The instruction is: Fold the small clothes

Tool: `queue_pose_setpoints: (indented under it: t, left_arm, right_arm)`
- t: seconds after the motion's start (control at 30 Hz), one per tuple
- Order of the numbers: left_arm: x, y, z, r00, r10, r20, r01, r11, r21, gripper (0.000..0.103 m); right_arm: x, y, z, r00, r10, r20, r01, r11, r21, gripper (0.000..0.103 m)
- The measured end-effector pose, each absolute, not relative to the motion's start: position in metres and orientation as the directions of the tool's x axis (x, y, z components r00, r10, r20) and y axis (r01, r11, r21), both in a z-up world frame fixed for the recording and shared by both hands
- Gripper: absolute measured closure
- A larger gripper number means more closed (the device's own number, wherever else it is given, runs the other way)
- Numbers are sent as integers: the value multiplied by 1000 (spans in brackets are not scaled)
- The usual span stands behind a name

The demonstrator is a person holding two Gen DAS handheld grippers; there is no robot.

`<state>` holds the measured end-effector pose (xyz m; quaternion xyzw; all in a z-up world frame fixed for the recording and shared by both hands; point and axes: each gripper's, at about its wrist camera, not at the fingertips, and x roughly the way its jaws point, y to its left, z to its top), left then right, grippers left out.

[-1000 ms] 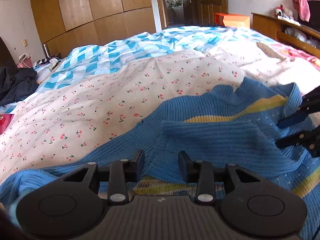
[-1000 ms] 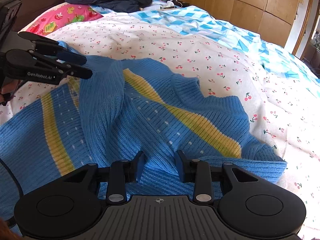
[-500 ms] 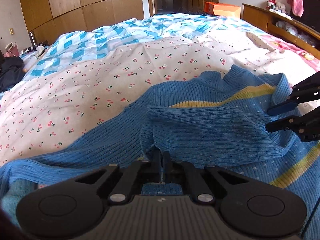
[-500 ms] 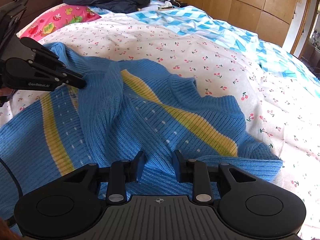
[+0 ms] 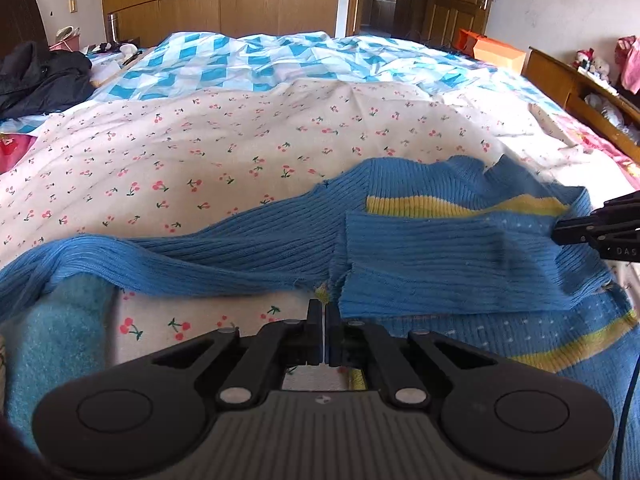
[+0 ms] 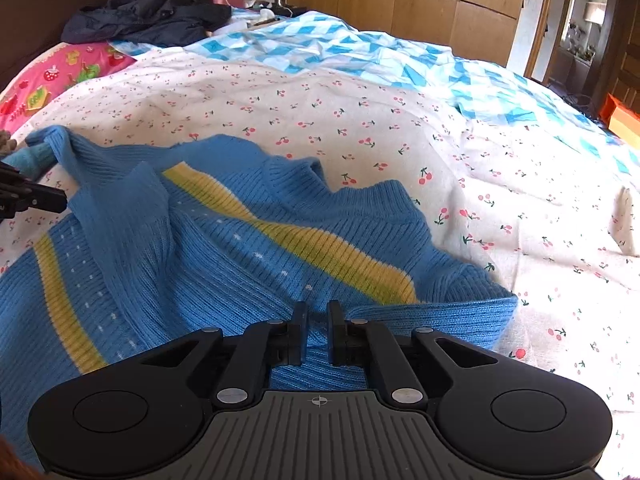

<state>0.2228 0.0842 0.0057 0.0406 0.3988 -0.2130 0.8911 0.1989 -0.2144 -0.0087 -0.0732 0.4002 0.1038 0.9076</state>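
Both pinching blue sweater (image 6: 224, 248): left hand-held gripper (image 5: 323, 312) closed on edge, right hand-held gripper (image 6: 317, 312) narrow on hem; next, fold over.

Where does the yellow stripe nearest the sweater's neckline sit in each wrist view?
Left wrist: yellow stripe right of centre, beside the right gripper.
Right wrist: the stripe runs diagonally through the centre, above the right gripper.
Shared landmark: dark clothes pile at the headboard.

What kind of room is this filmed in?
Most likely a home bedroom: a wide bed under a cherry-print sheet, a wooden wardrobe along the wall, and a blue knit sweater spread out for folding.
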Motion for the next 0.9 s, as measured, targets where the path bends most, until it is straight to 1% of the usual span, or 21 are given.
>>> queue_pose_setpoints:
  t: [0.07,0.1,0.13,0.2,0.23,0.3,0.37,0.43,0.47,0.57,0.6,0.63,0.67,0.73,0.8,0.83,0.9]
  left_arm:
    - [223,81,11,603,-375,-704,423,899,-117,94]
    - [225,76,13,604,-385,-698,433,893,-119,93]
    - [226,72,13,603,-388,-697,442,890,-112,91]
    - [231,63,9,592,-382,-709,456,885,-96,87]
    - [235,58,5,580,-376,-723,460,883,-90,86]
    - [240,54,-1,564,-362,-742,452,887,-90,86]
    - [241,53,-3,553,-361,-751,442,891,-103,86]
    - [238,57,0,540,-382,-750,445,886,-131,86]
    - [236,59,2,537,-390,-748,449,883,-138,87]
    - [226,65,9,534,-402,-744,470,872,-134,90]
    - [224,67,11,536,-397,-745,470,873,-128,90]
    - [222,69,12,536,-395,-747,469,874,-125,90]
    - [220,72,13,536,-395,-746,467,875,-127,90]
    - [217,79,16,542,-398,-740,459,878,-136,90]
    - [216,86,19,544,-427,-722,458,872,-171,90]
    - [216,86,21,551,-438,-710,459,870,-180,90]
    - [217,81,22,570,-442,-692,469,867,-168,90]
  right_arm:
    - [196,-211,-2,664,149,-732,-248,968,-28,92]
    - [194,-209,2,671,166,-722,-258,966,-18,89]
    - [191,-204,6,681,178,-711,-271,963,-18,89]
    - [186,-196,12,690,208,-693,-297,955,-9,88]
    - [183,-191,15,685,246,-685,-326,945,14,86]
    - [179,-180,16,667,306,-679,-378,925,45,86]
    - [176,-167,15,644,357,-676,-434,899,61,81]
    - [177,-152,9,618,389,-683,-482,874,61,71]
    - [178,-144,5,616,386,-687,-492,870,48,69]
    - [185,-129,-8,600,396,-695,-510,859,49,70]
    - [186,-125,-12,592,391,-705,-509,860,50,75]
    - [186,-121,-15,583,382,-717,-508,860,45,90]
    - [183,-118,-17,579,380,-721,-519,854,33,93]
    - [170,-114,-15,580,381,-720,-556,831,-8,93]
    - [159,-113,-13,582,371,-724,-576,816,-45,92]
    - [156,-114,-13,589,362,-723,-570,820,-54,89]
    - [157,-117,-11,597,351,-721,-547,836,-46,89]
